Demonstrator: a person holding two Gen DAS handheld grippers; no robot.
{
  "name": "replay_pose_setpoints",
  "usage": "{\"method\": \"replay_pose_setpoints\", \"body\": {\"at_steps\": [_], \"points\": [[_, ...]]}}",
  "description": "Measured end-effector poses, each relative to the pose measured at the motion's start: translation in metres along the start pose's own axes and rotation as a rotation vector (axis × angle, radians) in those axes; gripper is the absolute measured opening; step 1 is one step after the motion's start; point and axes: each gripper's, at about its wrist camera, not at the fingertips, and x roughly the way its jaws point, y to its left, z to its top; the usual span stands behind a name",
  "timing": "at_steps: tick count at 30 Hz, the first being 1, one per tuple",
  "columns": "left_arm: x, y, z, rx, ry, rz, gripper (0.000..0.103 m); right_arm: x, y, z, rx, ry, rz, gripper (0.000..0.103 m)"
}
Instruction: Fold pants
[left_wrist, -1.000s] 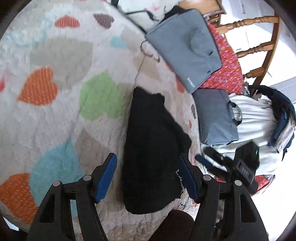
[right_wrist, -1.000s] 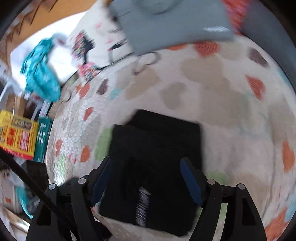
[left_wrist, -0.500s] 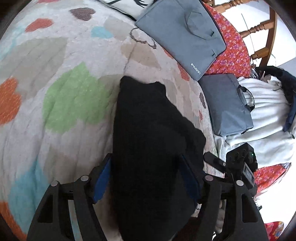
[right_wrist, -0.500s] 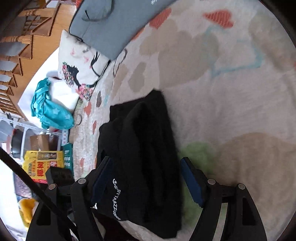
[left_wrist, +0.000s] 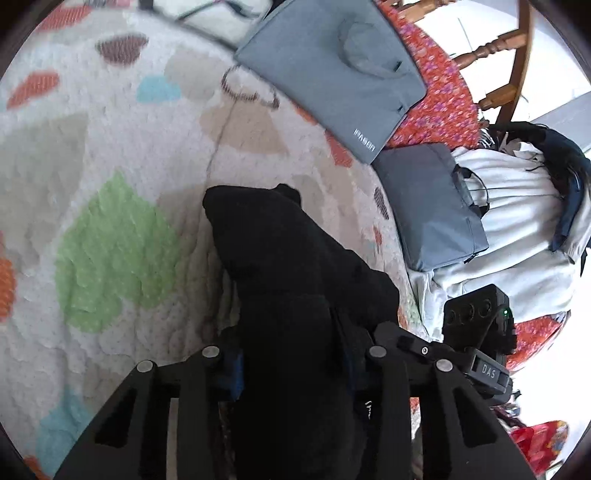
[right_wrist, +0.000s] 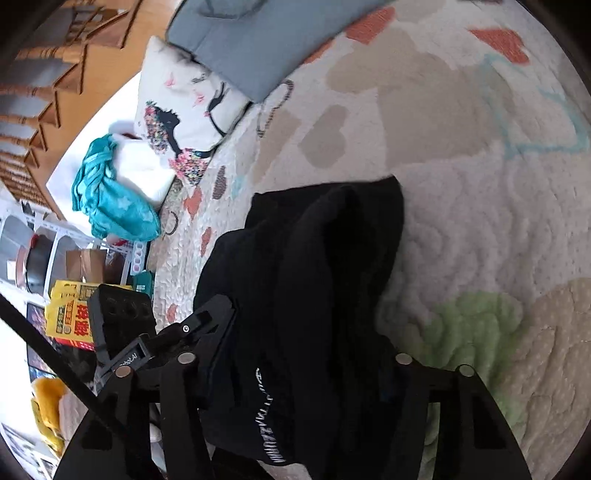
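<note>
Pants (left_wrist: 288, 280), black and already doubled, lie on the heart-print blanket (left_wrist: 110, 155). Both sets of fingers are closing around the near end, cloth between them. Next, lift together and fold toward the far end.

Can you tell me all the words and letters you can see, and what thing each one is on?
"DAS" on the black device beside the left gripper.
"IPASON", upside down and only faintly legible, on the big grey bag.
White lettering on the black pants: too distorted to read.
Red characters on the yellow box: too blurred to read.
A small label on the device beside the right gripper: unreadable.
</note>
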Motion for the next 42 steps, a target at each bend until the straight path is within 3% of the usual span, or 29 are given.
{"method": "replay_pose_setpoints", "body": {"at_steps": [4,8,13,18,21,22,24,26,29,32,37,39,42], "points": [[-0.02,-0.008,0.018,0.028,-0.055,0.012,0.037,0.001,0.024,0.008,-0.062,-0.017,-0.011,0.058],[-0.028,0.002,0.039,-0.012,-0.084,0.031,0.037,0.014,0.048,0.022,-0.107,-0.029,-0.024,0.058],[-0.023,0.021,0.076,-0.035,-0.098,0.119,0.037,0.045,0.064,0.042,-0.127,-0.045,-0.052,0.058],[-0.013,0.042,0.098,-0.043,-0.089,0.194,0.039,0.076,0.068,0.057,-0.135,-0.072,-0.086,0.058],[-0.004,0.065,0.103,-0.101,-0.043,0.237,0.048,0.089,0.057,0.059,-0.148,-0.087,-0.164,0.059],[-0.005,0.074,0.104,-0.142,-0.028,0.21,0.048,0.093,0.049,0.059,-0.141,-0.082,-0.178,0.06],[-0.013,0.084,0.106,-0.214,-0.007,0.138,0.048,0.091,0.035,0.061,-0.111,-0.079,-0.126,0.06],[-0.034,0.086,0.107,-0.236,-0.055,0.098,0.048,0.077,0.032,0.064,-0.08,-0.115,-0.108,0.064],[-0.066,0.08,0.102,-0.216,-0.145,0.103,0.048,0.05,0.037,0.065,-0.095,-0.237,-0.148,0.067],[-0.076,0.067,0.09,-0.182,-0.16,0.073,0.048,0.032,0.047,0.066,-0.117,-0.303,-0.082,0.068],[-0.06,0.038,0.065,-0.045,-0.083,0.106,0.049,0.052,0.058,0.072,-0.141,-0.221,0.052,0.073],[-0.048,0.037,0.055,-0.011,-0.041,0.135,0.05,0.073,0.051,0.08,-0.119,-0.149,0.095,0.082],[-0.034,0.037,0.048,0.045,-0.015,0.186,0.05,0.087,0.034,0.085,-0.062,-0.137,0.079,0.08]]}}
